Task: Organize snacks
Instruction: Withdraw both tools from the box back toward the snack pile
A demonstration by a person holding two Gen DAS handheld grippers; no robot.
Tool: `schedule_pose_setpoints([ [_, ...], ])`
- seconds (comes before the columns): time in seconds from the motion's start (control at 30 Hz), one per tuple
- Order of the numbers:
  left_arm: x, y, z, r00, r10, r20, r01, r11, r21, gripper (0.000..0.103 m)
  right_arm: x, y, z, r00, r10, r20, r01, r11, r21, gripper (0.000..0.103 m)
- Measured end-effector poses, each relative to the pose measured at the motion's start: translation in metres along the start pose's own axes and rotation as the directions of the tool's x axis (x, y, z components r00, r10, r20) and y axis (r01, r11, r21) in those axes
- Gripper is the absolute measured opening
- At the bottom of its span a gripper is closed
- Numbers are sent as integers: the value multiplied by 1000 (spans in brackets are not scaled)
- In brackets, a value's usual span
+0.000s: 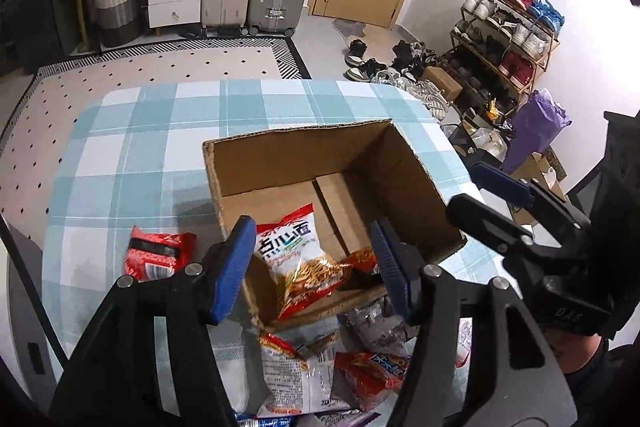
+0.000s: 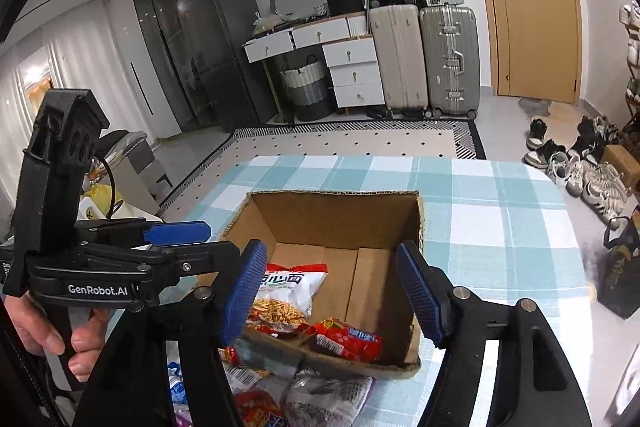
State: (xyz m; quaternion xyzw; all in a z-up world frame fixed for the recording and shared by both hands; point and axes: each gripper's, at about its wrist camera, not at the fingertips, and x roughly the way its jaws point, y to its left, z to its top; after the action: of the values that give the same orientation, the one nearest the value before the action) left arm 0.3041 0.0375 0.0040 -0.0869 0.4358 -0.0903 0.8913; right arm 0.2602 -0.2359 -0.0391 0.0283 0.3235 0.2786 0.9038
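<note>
box: cardboard box [image 1: 320, 163] mid-table, two snack packets [image 2: 288, 291] inside
left: several packets [image 1: 296, 379] by the table's near edge, one red packet [image 1: 158, 251] beside the box
jaws: left gripper [image 1: 316, 263] and right gripper [image 2: 334, 291] apart, empty
</note>
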Motion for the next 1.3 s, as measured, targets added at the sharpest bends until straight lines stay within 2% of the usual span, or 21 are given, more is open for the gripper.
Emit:
schedule_pose_setpoints([
  [0.37,-43,-1,-17,999,2,43,-2,1000,-15,57,-37,23,-7,999,-1,36,3,999,-36,69],
  [0.63,-77,7,-37,997,27,75,-24,999,-32,63,-58,38,-15,998,4,55,-1,999,-45,69],
  [0.77,-93,9,-50,994,49,97,-46,999,-28,68,-71,42,-20,998,-2,70,5,999,-42,77],
  [0.83,-102,10,-58,991,60,117,-57,998,-27,73,-77,43,-23,997,-1,83,4,999,-42,77],
  [1.3,-136,24,-124,985,100,144,-90,993,-77,80,-124,48,-57,993,-11,120,13,1000,-22,87],
])
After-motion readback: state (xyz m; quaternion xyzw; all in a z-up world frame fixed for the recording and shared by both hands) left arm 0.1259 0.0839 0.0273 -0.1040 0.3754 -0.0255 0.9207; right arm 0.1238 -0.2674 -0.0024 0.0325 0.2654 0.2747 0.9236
